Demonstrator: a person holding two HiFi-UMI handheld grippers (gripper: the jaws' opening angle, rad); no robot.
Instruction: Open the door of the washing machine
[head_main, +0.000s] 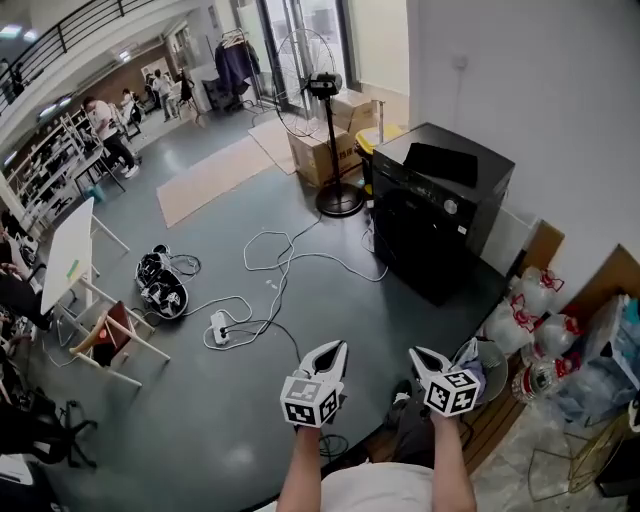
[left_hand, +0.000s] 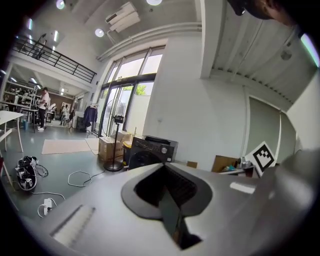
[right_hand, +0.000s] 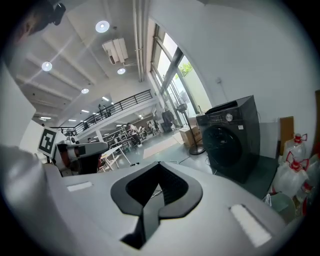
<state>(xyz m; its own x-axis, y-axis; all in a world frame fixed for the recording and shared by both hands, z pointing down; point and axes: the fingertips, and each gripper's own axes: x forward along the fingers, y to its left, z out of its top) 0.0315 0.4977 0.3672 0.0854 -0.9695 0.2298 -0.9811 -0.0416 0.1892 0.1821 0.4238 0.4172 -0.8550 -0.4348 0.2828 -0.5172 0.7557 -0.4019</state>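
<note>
My left gripper (head_main: 335, 350) and right gripper (head_main: 415, 355) are both clenched on nothing and held side by side before me, in my judgement because nothing is within reach yet. Capped jugs (head_main: 535, 290) stand to my right, contents not discernible. Farther on, the washing machine (head_main: 440, 210) sits against the wall, door shut, drum unseen.

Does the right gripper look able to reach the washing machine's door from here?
Not yet, it seems: the right gripper is well short of the washing machine door, though only floor lies between.
</note>
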